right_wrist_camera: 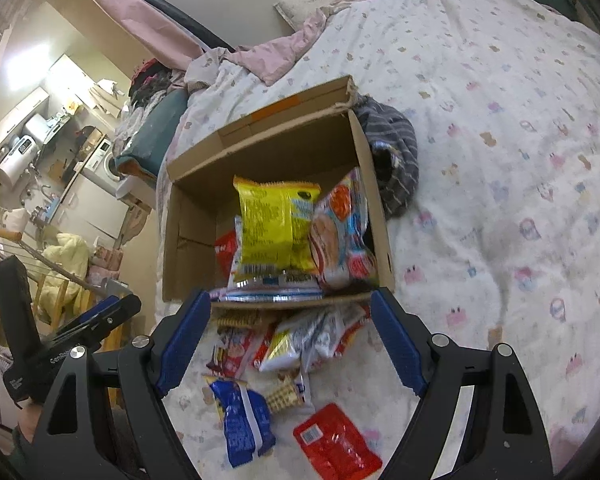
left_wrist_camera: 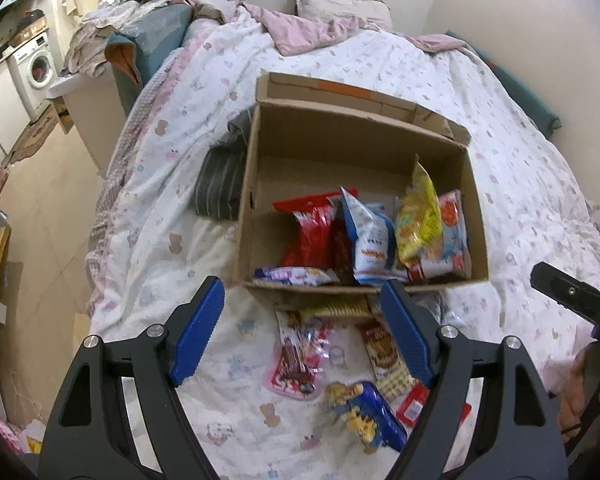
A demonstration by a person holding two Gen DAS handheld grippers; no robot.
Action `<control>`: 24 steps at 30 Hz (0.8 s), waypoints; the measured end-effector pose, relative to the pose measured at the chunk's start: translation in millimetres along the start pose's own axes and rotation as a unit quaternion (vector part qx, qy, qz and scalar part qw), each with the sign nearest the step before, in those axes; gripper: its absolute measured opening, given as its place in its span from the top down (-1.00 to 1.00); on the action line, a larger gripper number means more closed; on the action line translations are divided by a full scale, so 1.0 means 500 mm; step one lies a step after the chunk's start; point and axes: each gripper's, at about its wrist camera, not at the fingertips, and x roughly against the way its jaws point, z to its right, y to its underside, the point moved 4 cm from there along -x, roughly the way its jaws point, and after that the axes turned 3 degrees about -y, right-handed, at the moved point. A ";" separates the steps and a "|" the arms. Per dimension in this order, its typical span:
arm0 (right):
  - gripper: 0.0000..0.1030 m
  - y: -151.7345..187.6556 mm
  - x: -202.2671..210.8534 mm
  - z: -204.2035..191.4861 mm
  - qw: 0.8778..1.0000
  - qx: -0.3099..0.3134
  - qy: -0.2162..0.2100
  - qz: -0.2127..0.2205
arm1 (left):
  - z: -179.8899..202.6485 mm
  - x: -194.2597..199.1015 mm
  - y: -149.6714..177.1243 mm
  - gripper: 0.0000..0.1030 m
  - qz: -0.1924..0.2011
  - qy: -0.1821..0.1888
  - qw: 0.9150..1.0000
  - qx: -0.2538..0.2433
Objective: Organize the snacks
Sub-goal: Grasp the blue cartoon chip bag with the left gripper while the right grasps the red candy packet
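An open cardboard box stands on the bed and holds several snack packets, among them a yellow one, a red one and a blue-and-white one. Loose packets lie on the quilt in front of it: a blue bag, a red pouch and a pink packet. My left gripper hovers open over the loose pile, with nothing between its blue pads. My right gripper is also open and empty above the same pile.
A striped dark garment lies against the box. A pillow and pink bedding sit at the head of the bed. The bed's edge drops to the floor at left, with a washing machine beyond.
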 end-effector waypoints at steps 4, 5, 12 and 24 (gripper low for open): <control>-0.64 0.029 0.004 0.005 1.000 0.002 0.006 -0.009 | 0.002 0.006 0.024 -0.51 -0.002 -0.005 1.000 -0.007; -0.64 0.034 0.005 0.006 1.000 0.000 0.005 -0.011 | 0.000 0.003 0.034 -0.51 -0.008 -0.004 1.000 -0.005; -0.64 0.066 -0.010 0.020 0.999 -0.001 0.021 -0.034 | 0.007 -0.029 0.087 -0.51 -0.056 0.016 0.998 -0.006; -0.64 0.078 -0.013 0.071 0.998 -0.019 0.041 -0.048 | 0.090 -0.093 0.200 -0.51 -0.175 0.091 0.980 0.028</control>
